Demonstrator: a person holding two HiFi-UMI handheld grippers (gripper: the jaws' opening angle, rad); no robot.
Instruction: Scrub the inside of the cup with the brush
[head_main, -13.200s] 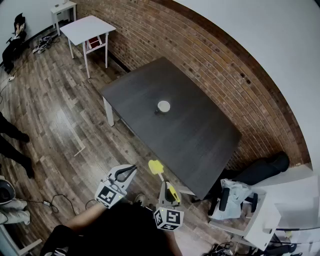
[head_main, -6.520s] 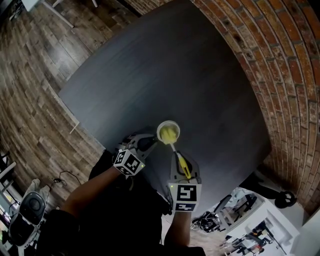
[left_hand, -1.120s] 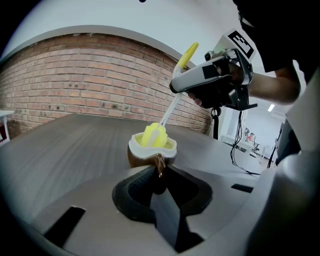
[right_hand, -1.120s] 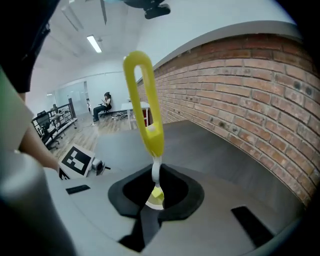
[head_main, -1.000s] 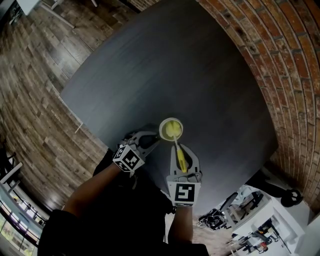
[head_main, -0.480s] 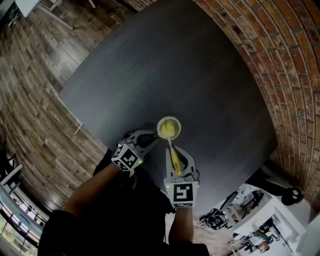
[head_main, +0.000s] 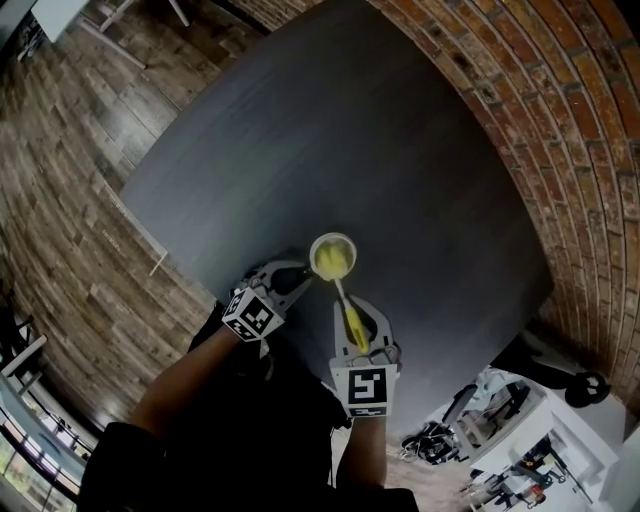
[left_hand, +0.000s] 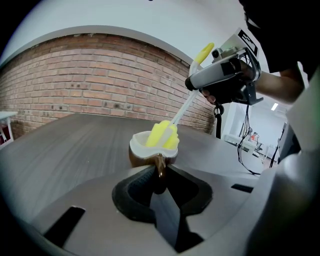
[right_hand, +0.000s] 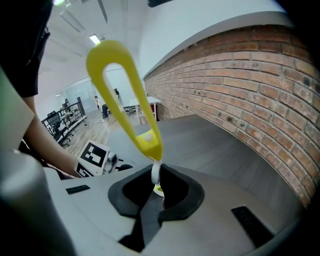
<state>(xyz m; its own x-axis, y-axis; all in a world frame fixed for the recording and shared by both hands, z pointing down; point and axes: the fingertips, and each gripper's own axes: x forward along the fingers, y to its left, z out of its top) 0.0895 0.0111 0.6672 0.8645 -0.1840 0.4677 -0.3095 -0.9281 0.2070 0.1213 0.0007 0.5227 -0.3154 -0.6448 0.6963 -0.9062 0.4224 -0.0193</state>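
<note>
Nearest us, our right gripper (head_main: 356, 308) has its fingers (right_hand: 176, 192) closed narrow on the white stem of the yellow brush (right_hand: 131, 107). The brush's looped handle stands up behind them. Just beside it, our left gripper (head_main: 300, 280) has its fingers (left_hand: 136, 192) pinched narrow on what looks like the thin brown handle of the cup (head_main: 333, 257).

The cup stands upright on the dark surface (head_main: 400, 170), not far from the near edge. The brush's yellow head is down inside it, against the white inner wall. Beyond are bare surface and a brick wall (head_main: 560, 120).

We see four risks:
- The left hold is on one thin part only, so a hard sideways scrub could twist the cup in the fingers or tip it.
- The stem is slim and may turn or slip in the right fingers, letting the head skate without scrubbing.
- A stroke lifted too high would pop the head over the rim.
- Dragging toward us could pull the cup off the edge.
</note>
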